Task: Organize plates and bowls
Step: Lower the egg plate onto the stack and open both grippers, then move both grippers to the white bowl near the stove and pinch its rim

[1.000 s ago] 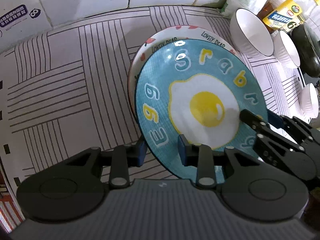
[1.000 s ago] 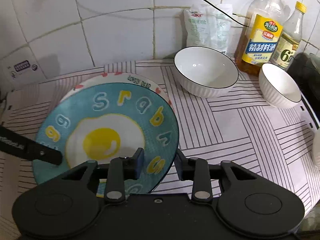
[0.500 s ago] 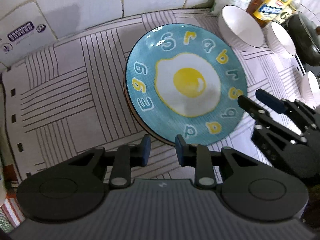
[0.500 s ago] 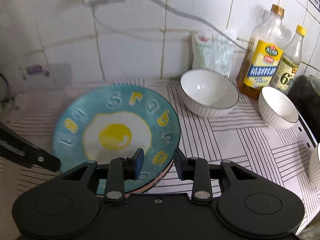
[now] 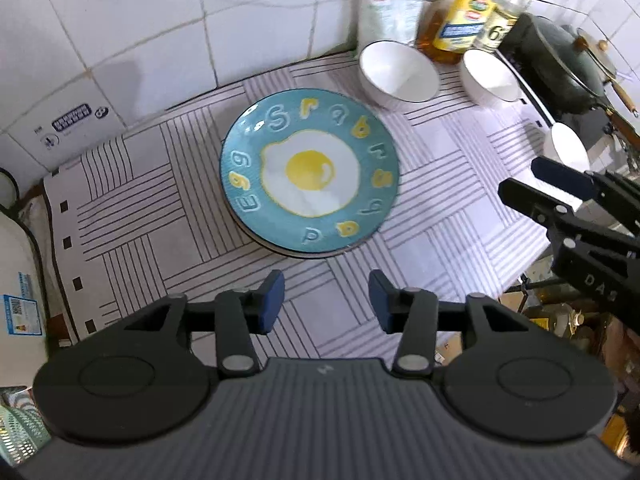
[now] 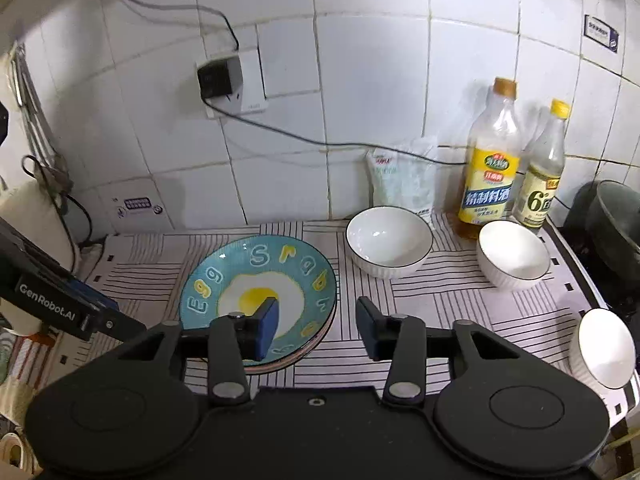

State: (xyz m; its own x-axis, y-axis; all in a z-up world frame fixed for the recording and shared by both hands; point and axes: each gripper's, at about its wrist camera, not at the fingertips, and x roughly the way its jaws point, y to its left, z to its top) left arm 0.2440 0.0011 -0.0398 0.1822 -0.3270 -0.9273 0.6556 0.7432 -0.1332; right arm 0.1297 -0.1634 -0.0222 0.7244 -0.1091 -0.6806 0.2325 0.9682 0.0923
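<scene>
the blue plate [image 5: 310, 168] lies flat on the striped mat [image 5: 132, 184] in the centre of the left wrist view. it is round and teal, with a fried egg painted in the middle, a white blob with a yellow yolk, and raised letters in white and yellow running around the rim. it sits on top of another plate [image 6: 308, 354], of which only a thin pinkish edge shows under its lower right rim in the right wrist view.

to the upper right of the plate stand two white bowls with dark rims, the big bowl [image 6: 389, 240] just beside the plate and the mid bowl [image 6: 513, 254] further right, both upright on the mat. a small bowl [image 6: 604, 346] sits at the right edge of the frame. behind the bowls, against the tiled wall, stand two bottles [image 6: 492, 164] and a white bag [image 6: 404, 180].

the left hand-held gripper [image 5: 326, 302] hangs above the mat at the lower centre of its frame, its blue pads spread apart and holding nothing, clear of the plate's near rim. the right hand-held gripper [image 6: 316, 326] is likewise spread apart and empty, its left pad in front of the plate in its own view; it also shows at the right edge of the left wrist view.
</scene>
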